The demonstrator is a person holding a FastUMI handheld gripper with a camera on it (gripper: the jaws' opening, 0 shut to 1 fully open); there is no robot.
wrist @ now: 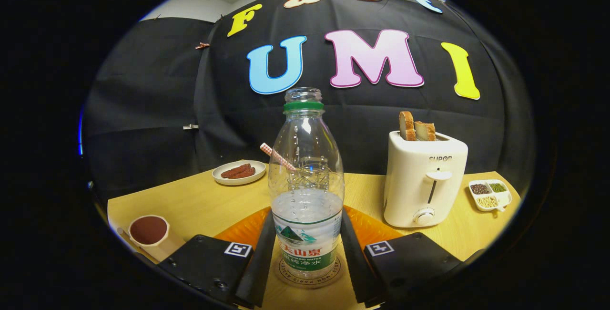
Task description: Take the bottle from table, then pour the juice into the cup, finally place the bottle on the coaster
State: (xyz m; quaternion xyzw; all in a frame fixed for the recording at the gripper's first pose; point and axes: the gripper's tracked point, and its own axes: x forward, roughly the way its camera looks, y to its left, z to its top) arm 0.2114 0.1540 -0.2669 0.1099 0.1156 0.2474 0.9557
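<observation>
Tool [307, 248] clamping 1 bottle [306, 191] upright on coaster [310, 279]; 1 cup [151, 234] left

low gripper-mounted view, facing booth wall

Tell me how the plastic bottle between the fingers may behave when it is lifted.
The bottle looks thin-walled, so it may dent under the hand-held gripper. It seems under half full, so probably light. Uncapped, it could spill if tilted.

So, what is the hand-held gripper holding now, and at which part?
The hand-held gripper grips the clear plastic bottle with green neck ring at its lower, labelled body, one finger on each side.
</observation>
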